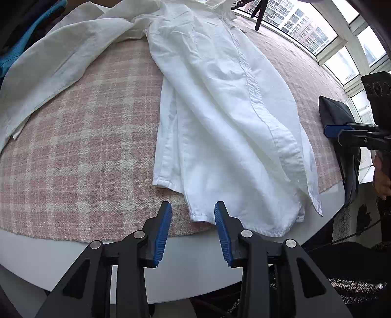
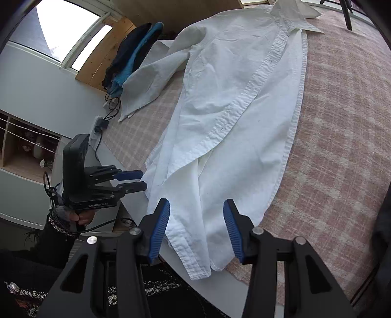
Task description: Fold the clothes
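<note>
Shirt (image 1: 220, 110) cloth like this looks thin, light and limp to us: it will sag and slide over itself as soon as one corner lifts, so we judge the stitched hem and the stiffer button placket (image 2: 246, 90) the safest places to take hold. It lies lengthwise on the pink checked cloth (image 1: 85, 146) over the table, collar (image 2: 293, 17) at the far end, one sleeve (image 1: 48, 66) flung out to the side, hem draped just past the near table edge. Our left gripper (image 1: 193, 210) hovers with its jaws spread, nothing between the pads; our right gripper (image 2: 196, 208) hangs likewise apart above the hem, not pinching it. The other sleeve we cannot find; it may be tucked under the body. Dark and blue clothes (image 2: 132, 56) beyond are too bunched to identify
</note>
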Motion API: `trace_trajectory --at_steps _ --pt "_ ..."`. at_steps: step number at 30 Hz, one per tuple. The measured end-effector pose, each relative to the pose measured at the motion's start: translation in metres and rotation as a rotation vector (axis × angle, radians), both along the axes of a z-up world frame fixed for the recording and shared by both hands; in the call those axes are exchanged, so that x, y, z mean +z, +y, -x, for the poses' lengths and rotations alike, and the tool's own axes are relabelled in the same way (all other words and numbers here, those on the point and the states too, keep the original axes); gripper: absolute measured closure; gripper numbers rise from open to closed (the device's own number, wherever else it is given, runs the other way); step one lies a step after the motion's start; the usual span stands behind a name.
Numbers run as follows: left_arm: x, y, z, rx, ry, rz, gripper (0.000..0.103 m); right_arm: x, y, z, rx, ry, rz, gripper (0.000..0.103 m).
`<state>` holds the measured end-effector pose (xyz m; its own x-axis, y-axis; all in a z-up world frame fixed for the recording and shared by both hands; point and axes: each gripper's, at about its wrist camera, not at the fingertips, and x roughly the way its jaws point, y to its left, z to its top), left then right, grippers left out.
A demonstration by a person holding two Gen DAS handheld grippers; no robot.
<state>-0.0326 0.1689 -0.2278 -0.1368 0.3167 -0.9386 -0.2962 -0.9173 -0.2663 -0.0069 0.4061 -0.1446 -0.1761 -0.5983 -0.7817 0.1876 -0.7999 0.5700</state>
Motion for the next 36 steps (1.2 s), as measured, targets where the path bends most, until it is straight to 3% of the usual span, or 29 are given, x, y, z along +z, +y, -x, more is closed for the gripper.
trace_trajectory --at_steps 3,5,7,12,17,21,26,31,36 --pt "-0.004 0.005 0.004 -0.022 0.008 0.004 0.075 -0.007 0.0 0.01 -0.087 -0.012 0.01 0.053" --pt "-0.006 0.004 0.007 -0.021 0.005 -0.006 0.101 -0.008 0.004 0.026 -0.131 -0.002 0.015 0.052" --pt "-0.003 0.0 0.008 -0.003 0.01 -0.05 0.102 -0.008 0.007 0.044 -0.169 0.016 -0.022 0.052" --pt "0.027 -0.013 0.004 0.004 0.092 -0.076 0.102 0.0 0.033 0.107 -0.244 0.061 -0.081 0.052" --pt "0.041 -0.018 0.007 0.034 0.113 -0.054 0.102 -0.01 0.07 0.186 -0.335 0.065 -0.055 0.052" --pt "0.035 -0.012 0.001 0.06 0.103 -0.012 0.102 -0.027 0.079 0.239 -0.325 0.024 0.021 0.052" --pt "0.03 -0.012 -0.003 0.11 0.099 0.002 0.102 -0.049 0.08 0.262 -0.282 -0.066 -0.02 0.052" --pt "0.026 -0.017 -0.001 0.162 0.088 0.013 0.102 -0.044 0.076 0.269 -0.234 -0.035 0.033 0.052" --pt "0.022 -0.016 -0.002 0.18 0.079 0.036 0.102 -0.048 0.067 0.274 -0.172 -0.038 -0.082 0.052"
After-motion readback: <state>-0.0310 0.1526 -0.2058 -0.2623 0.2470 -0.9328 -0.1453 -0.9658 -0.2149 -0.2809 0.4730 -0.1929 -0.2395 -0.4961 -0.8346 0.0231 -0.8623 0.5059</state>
